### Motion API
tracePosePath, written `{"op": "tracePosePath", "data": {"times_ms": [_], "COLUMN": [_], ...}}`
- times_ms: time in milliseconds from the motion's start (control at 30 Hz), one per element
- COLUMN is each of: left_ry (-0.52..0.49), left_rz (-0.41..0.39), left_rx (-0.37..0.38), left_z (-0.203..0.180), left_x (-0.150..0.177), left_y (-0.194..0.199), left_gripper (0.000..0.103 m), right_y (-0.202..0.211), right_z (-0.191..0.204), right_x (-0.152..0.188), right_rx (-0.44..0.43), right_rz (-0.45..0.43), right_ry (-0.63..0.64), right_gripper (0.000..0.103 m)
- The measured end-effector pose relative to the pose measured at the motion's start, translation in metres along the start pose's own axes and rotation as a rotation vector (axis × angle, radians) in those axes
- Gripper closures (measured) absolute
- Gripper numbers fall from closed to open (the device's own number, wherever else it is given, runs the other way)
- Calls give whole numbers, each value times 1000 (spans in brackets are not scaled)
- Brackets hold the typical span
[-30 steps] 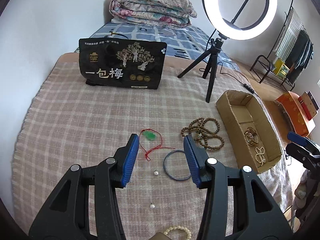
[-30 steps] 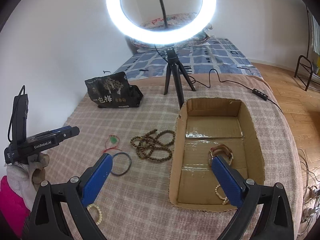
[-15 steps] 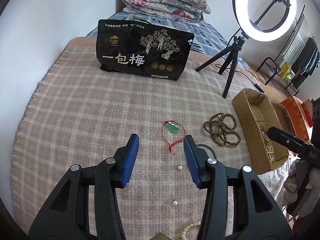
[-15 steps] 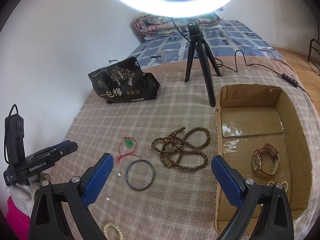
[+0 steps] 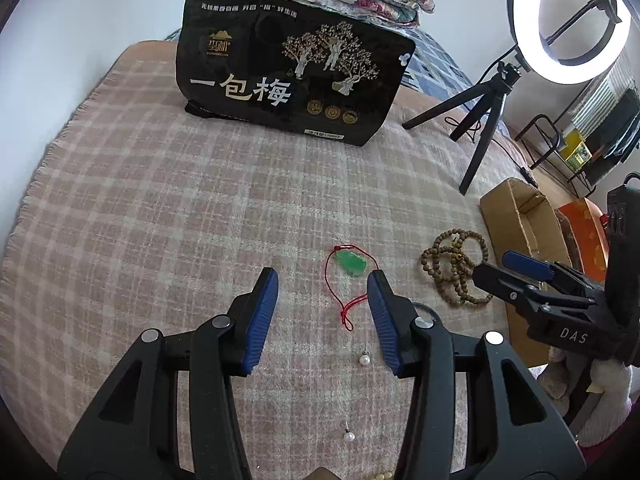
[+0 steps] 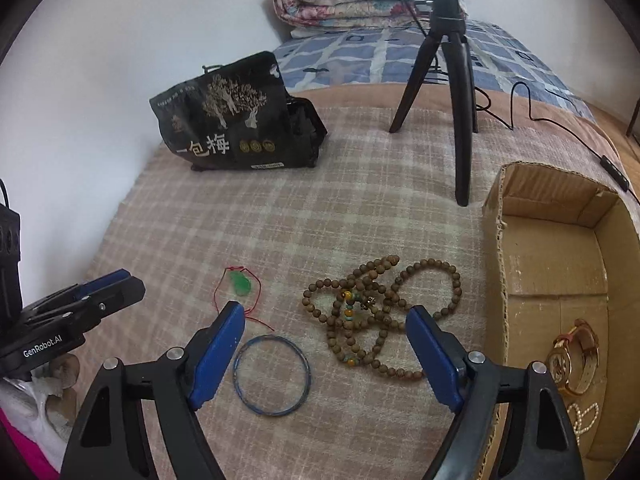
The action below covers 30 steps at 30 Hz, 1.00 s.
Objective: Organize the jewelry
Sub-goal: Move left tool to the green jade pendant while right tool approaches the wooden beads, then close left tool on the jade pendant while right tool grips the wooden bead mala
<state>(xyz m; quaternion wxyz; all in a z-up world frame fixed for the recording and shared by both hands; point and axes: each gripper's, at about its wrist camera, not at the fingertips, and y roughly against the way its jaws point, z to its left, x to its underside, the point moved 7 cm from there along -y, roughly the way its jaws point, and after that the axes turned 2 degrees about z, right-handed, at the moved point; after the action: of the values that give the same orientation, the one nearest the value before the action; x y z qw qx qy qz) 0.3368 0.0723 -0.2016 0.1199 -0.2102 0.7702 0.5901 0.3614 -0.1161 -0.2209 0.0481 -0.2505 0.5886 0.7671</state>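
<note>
Green jade on a red cord, the pendant lay on the checked blanket just beyond the tips of the left gripper, a little right of its centre line. That gripper stood open and empty, its blue pads spread with the cord's knotted tail running down between them. Two loose pearl earrings lay nearer, one close to the right pad and one further toward the camera.

From the right wrist view, the right gripper was also open and held nothing. It hovered over the blanket with the blue bangle between its arms near the left pad, and the tangled wooden bead strand just past its tips. To the right stood the cardboard box, already holding a watch and a pearl bracelet at its near end.

Sorting seemed partly done, with five pieces left on the blanket. The step in hand looked like a reach for the next piece, probably the pendant on the left and the beads or bangle on the right. Closing on the pendant would call for a small shift right and forward, then a low descent so the pads caught the stone and not just the thin cord.

Far off, a black snack bag and a ring light tripod stood clear of the work.
</note>
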Motion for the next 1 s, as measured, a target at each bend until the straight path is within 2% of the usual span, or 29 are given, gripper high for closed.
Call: {"op": "tracePosePath", "data": {"times_ms": [100,267,367,567,667,867,933,1000], "left_ry": [50,134,155,170,194,165,137,107], "left_rz": [41,87,115,141,138,138,138,134], "left_rx": [3,26,36,7,36,3,-20,-46], "left_z": [7,11,7,2,-2,-16,-22,-26], "left_x": [-2,-8,-8,-10,-14,-17,-16,-15], "left_y": [-20,-46,-59,-83,-86,-95,-98,-101], "left_gripper": [56,56,56,56,56,57,63,64], "right_y": [-13,-32,-41,-49,-51,-52,-53,-54], "right_z": [5,6,5,-2,-5,-12,-13,-13], "right_x": [1,4,6,8,10,10,11,13], "right_rx": [35,40,66,88,91,91,93,95], "right_rz": [24,66,86,98,103,100,103,106], "right_ry": [53,64,76,67,62,37,36,43], "right_gripper": [24,26,31,31,32,36,37,37]}}
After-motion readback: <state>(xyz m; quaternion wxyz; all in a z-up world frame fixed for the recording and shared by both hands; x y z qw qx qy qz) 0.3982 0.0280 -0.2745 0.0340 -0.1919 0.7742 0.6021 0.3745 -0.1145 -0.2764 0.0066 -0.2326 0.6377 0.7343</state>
